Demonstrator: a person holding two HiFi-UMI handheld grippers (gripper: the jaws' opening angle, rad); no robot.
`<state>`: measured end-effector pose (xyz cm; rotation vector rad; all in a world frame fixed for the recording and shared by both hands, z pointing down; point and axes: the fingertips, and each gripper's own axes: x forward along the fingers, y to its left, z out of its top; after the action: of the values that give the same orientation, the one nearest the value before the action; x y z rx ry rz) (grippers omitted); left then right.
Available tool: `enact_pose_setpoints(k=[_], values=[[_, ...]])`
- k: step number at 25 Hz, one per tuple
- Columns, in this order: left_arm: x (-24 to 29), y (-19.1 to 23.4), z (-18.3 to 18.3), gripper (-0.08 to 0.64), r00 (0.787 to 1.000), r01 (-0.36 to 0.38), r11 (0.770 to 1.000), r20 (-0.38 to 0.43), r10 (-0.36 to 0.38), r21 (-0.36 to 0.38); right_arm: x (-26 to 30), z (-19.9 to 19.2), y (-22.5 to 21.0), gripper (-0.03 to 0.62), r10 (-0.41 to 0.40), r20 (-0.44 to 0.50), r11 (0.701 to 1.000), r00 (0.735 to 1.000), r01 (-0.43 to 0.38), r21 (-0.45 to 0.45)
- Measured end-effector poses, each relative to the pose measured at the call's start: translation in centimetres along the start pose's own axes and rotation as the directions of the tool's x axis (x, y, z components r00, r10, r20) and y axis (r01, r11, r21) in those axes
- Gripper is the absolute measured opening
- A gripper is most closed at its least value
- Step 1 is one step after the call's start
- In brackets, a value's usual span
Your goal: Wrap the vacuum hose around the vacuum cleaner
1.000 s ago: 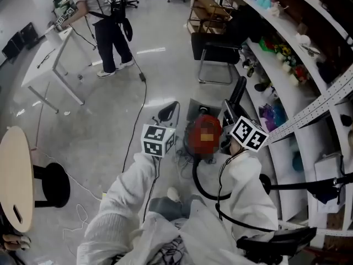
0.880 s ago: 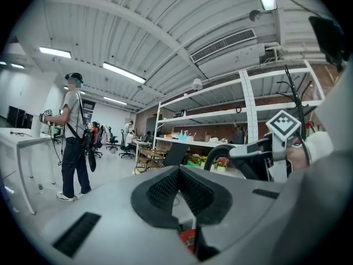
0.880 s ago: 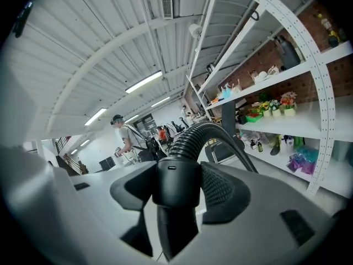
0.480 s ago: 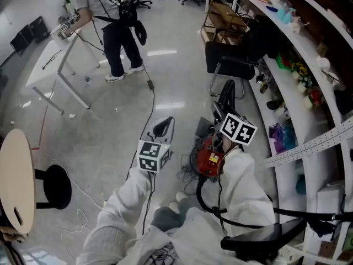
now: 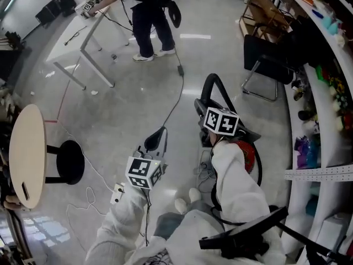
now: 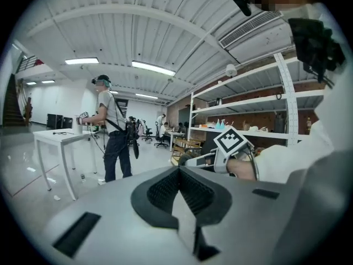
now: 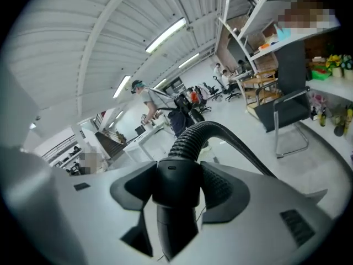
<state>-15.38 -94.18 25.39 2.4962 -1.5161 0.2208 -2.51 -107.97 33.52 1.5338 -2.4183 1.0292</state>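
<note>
Vacuum hose (image 7: 194, 139) gripped near red vacuum cleaner (image 5: 249, 150)
Its cuff is clamped by the right gripper (image 7: 177, 175); the left gripper (image 6: 178, 175) is closed, empty.

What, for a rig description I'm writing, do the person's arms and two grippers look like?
Both arms wear loose white sleeves: the left sleeve and the right sleeve. The left gripper and the right gripper have pale grey moulded bodies with black ribbed pads set in a V. Each carries a white marker cube printed with black square patterns.
</note>
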Motion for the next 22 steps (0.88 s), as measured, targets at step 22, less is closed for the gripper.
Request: enact_pose_setpoints(k=[22], values=[[-28.6,2.2,-8.4,0.002,1.0,-0.018,0.996,0.022,0.02,-0.082,-16.2,-39.7,27.7,0.239,0.194,-0.413,0.972,0.89,-0.231,-0.042]])
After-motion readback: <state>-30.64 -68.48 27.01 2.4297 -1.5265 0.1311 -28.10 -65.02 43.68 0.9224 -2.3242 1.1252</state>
